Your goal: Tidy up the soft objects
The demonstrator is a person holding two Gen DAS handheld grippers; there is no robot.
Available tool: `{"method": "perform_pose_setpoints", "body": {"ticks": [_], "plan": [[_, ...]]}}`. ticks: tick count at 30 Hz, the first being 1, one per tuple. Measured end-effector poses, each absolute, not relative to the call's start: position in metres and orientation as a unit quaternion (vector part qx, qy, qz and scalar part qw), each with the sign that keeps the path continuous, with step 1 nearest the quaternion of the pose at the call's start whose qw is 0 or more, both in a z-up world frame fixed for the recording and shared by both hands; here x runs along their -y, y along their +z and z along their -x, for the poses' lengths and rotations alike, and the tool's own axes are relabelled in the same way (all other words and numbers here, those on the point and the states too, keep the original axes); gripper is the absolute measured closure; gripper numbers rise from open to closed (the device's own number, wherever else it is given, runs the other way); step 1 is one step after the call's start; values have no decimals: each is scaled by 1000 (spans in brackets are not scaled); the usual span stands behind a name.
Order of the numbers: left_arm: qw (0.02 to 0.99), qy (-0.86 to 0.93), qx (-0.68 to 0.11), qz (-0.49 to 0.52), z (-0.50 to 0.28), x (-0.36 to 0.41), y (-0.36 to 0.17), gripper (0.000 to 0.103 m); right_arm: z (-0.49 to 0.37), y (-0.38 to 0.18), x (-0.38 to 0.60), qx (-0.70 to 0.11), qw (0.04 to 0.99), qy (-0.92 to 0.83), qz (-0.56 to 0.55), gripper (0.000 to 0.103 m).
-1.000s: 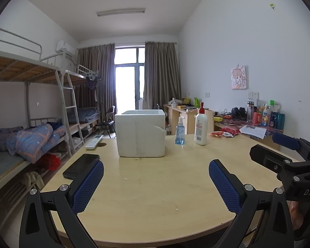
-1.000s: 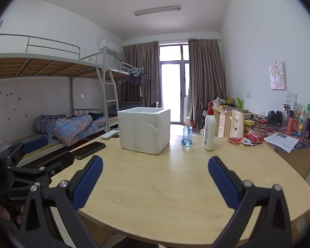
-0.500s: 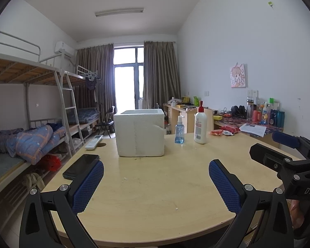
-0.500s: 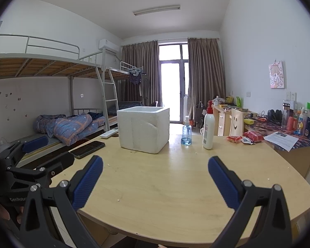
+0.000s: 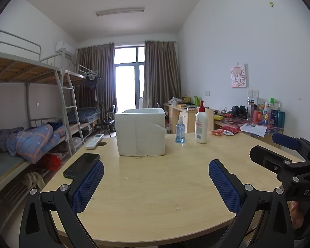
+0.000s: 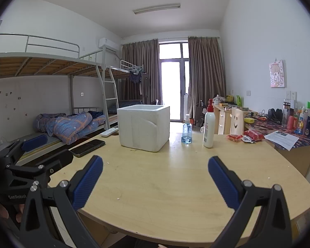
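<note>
Your left gripper (image 5: 156, 183) and right gripper (image 6: 155, 178) both gape wide and hold nothing above the round pale wooden table (image 5: 155, 186); the white foam box (image 5: 141, 131) stands beyond.

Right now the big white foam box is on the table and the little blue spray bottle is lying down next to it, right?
Not quite. The foam box is on the table, but the blue spray bottle beside it stands upright, as the right wrist view shows.
</note>
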State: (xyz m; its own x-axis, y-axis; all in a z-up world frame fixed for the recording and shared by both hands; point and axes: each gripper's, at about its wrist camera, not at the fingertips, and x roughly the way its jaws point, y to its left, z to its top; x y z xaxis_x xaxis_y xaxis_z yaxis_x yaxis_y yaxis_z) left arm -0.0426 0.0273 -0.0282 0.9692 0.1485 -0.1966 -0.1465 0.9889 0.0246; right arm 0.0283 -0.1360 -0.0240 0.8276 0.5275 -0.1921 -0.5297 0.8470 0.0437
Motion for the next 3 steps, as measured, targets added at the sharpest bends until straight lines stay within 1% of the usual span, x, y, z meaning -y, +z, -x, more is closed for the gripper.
{"method": "perform_pose_setpoints", "body": {"ticks": [3], "plan": [[993, 72, -98, -4, 43, -28, -28, 1, -29, -24, 137, -99, 956, 275, 5, 0]]}}
